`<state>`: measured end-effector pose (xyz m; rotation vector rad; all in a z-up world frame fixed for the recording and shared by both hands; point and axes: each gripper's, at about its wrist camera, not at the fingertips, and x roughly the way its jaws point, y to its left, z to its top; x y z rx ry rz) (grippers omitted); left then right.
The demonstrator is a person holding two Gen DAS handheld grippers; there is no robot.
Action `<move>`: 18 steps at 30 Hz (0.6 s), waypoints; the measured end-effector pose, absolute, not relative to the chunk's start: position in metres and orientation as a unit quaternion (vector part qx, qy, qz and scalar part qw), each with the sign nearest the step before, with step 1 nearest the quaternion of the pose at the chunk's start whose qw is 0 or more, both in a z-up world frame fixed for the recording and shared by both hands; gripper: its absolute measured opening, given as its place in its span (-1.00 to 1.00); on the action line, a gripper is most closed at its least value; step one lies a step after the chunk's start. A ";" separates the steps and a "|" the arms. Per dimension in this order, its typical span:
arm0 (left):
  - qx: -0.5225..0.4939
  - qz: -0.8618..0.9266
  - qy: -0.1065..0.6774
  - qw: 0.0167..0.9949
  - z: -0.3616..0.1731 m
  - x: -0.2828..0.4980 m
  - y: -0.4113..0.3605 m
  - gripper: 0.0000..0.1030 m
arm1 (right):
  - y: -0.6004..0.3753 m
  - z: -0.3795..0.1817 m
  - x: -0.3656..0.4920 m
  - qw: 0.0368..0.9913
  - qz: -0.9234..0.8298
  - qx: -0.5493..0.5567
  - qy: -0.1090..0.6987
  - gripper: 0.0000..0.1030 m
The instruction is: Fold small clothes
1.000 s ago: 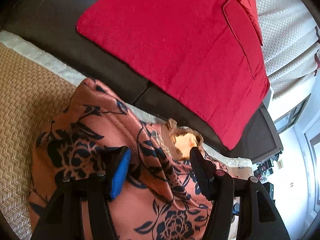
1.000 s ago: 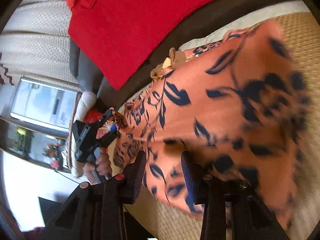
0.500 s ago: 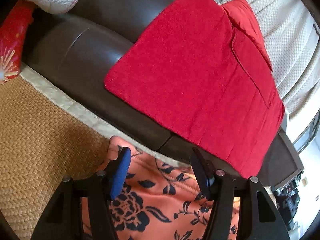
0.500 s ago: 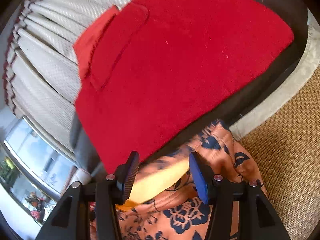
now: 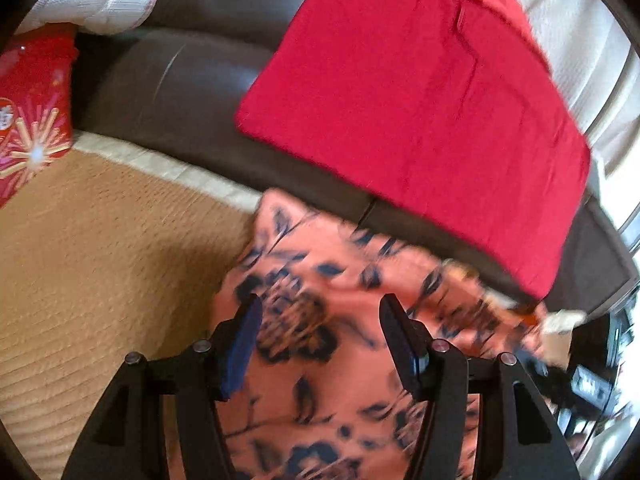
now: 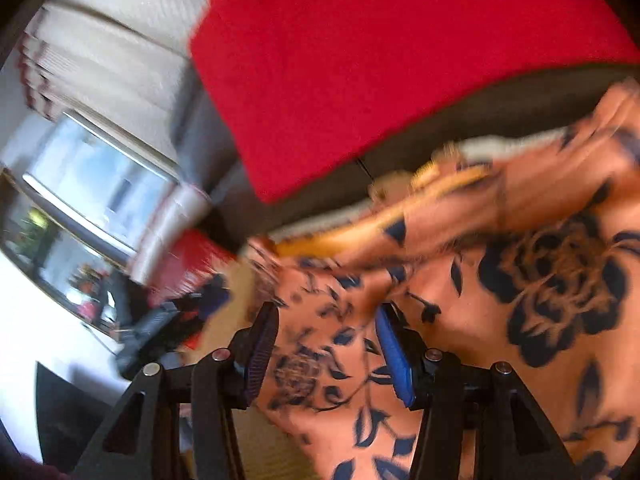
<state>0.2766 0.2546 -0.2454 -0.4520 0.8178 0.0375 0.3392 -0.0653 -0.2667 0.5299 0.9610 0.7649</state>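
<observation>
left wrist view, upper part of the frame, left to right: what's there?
Red printed cushion → white cushion → dark sofa → red cloth → pale curtain.

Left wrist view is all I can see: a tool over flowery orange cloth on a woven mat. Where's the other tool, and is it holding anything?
Observer: The right tool is over the same floral garment. Its jaws have just been opening; cloth shows in the gap, but the pads are not pinching it.
Operator: Is the cloth orange all through?
Observer: No. A turned-back edge shows a plain yellow lining, which is only a blur in your view.
</observation>
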 end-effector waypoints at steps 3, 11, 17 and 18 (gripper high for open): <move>-0.192 0.032 0.421 0.886 -0.257 0.268 0.253 0.20 | -0.056 -0.270 0.365 0.809 0.304 0.244 0.441 -0.05; -0.190 0.073 0.469 0.859 -0.282 0.258 0.268 0.20 | -0.109 -0.261 0.374 0.855 0.157 0.347 0.351 0.04; -0.164 0.062 0.451 0.875 -0.262 0.240 0.244 0.20 | -0.106 -0.232 0.324 0.872 0.170 0.285 0.359 0.04; -0.152 0.061 0.451 0.878 -0.261 0.237 0.237 0.20 | -0.110 -0.230 0.318 0.870 0.170 0.288 0.361 0.04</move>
